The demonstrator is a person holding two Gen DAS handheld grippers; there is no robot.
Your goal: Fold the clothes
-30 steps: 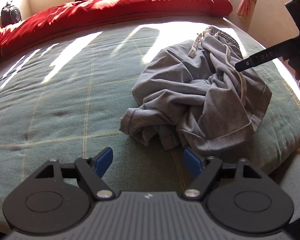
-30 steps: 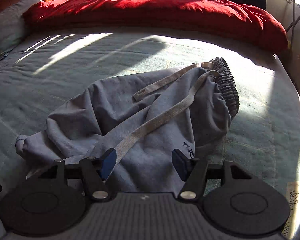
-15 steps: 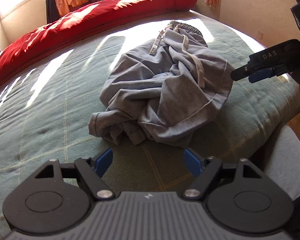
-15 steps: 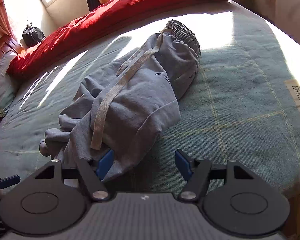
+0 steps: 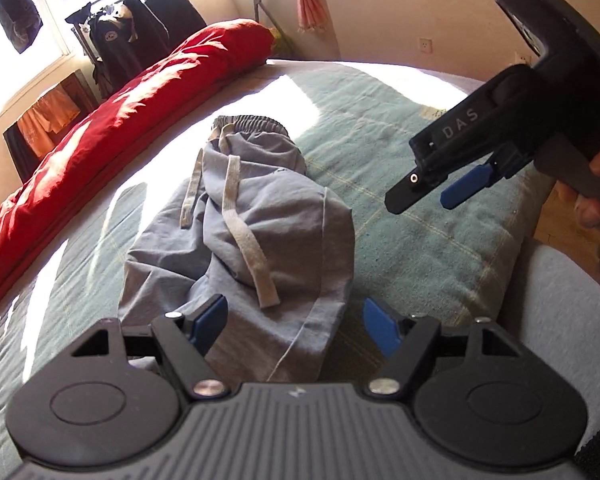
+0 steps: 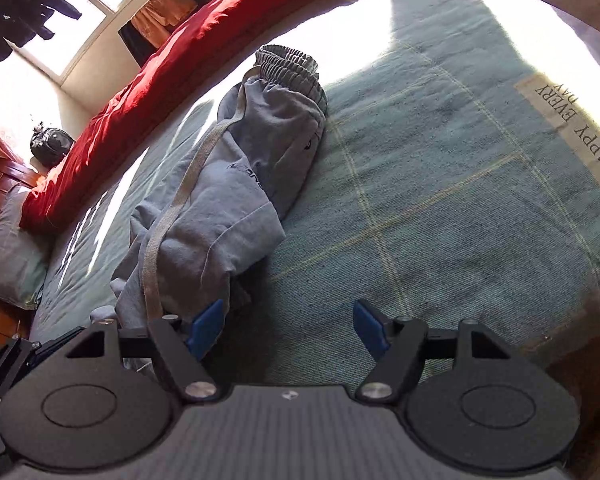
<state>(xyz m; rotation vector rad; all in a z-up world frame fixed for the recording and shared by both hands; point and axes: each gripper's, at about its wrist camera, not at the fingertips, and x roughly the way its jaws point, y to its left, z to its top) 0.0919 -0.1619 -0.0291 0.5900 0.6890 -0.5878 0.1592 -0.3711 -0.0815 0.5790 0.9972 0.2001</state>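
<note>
Left wrist view: grey trousers (image 5: 240,240) lie crumpled in a long heap on a green bed (image 5: 440,264), waistband (image 5: 252,124) toward the far edge by a red duvet (image 5: 140,92), leg ends toward the near edge. Folding has not begun, by my judgement; both grippers are only approaching, and nothing is held.

The left gripper (image 5: 296,324) tilts down at the bed, its blue pads apart and closing slightly. The near end of the trousers lies between them, but the pads do not press on the cloth.

The right gripper (image 5: 428,196) hangs above bare bed to the right of the heap, apart from the cloth, with a hand (image 5: 596,188) on its handle. In the right wrist view, the right gripper (image 6: 288,328) also tilts down. Its pads are apart and opening, with bare bed between them; the trousers (image 6: 228,200) lie just to the left.

Next, I judge, each gripper needs to pinch an edge of the cloth, likely at the leg ends or waistband, then pull the heap out flat. A loose drawstring (image 5: 256,256) trails over the top and could snag.
</note>
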